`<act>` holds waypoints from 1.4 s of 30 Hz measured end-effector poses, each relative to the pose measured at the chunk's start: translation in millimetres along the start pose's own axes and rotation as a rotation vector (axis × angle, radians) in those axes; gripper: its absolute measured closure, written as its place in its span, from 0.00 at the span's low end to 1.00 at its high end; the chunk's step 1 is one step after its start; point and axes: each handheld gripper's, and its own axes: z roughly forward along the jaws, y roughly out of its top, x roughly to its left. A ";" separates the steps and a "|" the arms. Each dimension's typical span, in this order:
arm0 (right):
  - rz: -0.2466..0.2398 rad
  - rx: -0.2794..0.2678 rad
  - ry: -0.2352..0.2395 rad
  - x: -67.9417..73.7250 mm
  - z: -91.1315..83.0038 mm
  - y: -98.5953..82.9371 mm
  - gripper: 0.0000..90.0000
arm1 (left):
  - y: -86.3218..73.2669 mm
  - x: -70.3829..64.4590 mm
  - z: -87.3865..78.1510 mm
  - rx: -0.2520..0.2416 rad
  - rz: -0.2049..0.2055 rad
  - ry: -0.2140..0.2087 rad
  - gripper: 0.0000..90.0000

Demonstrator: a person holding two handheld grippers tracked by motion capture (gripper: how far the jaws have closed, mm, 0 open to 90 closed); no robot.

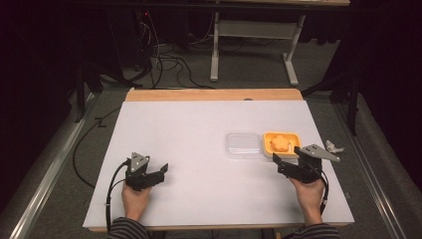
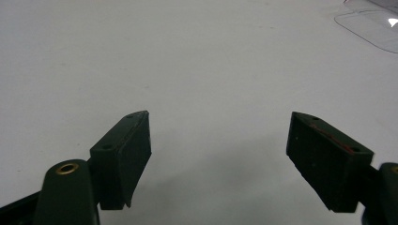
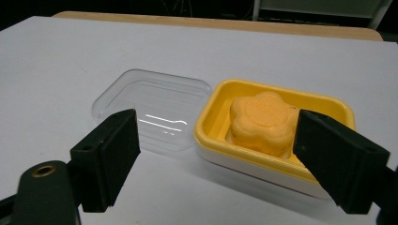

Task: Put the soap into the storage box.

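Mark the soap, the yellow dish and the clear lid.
soap (image 3: 263,121): right gripper view, top face of the flower shape.
yellow dish (image 3: 206,119): right gripper view, left rim.
clear lid (image 3: 150,108): right gripper view, middle of the flat panel.

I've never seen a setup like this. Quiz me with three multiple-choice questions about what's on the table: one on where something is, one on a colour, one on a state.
1. Where does the clear lid lie?
A. on top of the soap dish
B. flat on the table beside the soap dish
C. in the left hand-held gripper

2. What colour is the flower-shaped soap?
A. orange
B. blue
C. white

3. How stands the right hand-held gripper?
A. shut on the soap
B. shut on the lid
C. open, holding nothing

Answers: 1 B, the lid rests on the table next to the soap dish. 2 A, it shows orange in the yellow dish. 3 C, its jaws stand wide apart before the dish.
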 end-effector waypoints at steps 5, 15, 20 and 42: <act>-0.008 -0.001 0.011 3.1 -0.9 -3.2 0.17 | 0.0 0.1 -0.2 0.001 0.003 0.000 0.25; 0.000 -0.012 0.033 13.5 -2.6 -9.3 0.20 | -0.1 -0.1 -0.5 -0.001 0.005 -0.002 0.25; 0.003 -0.004 0.048 17.7 -1.6 -12.9 0.21 | -0.2 -0.1 -0.3 0.001 0.005 -0.001 0.25; -0.010 0.024 0.077 36.4 11.0 -25.1 0.25 | 0.0 0.1 0.3 0.001 0.000 0.003 0.25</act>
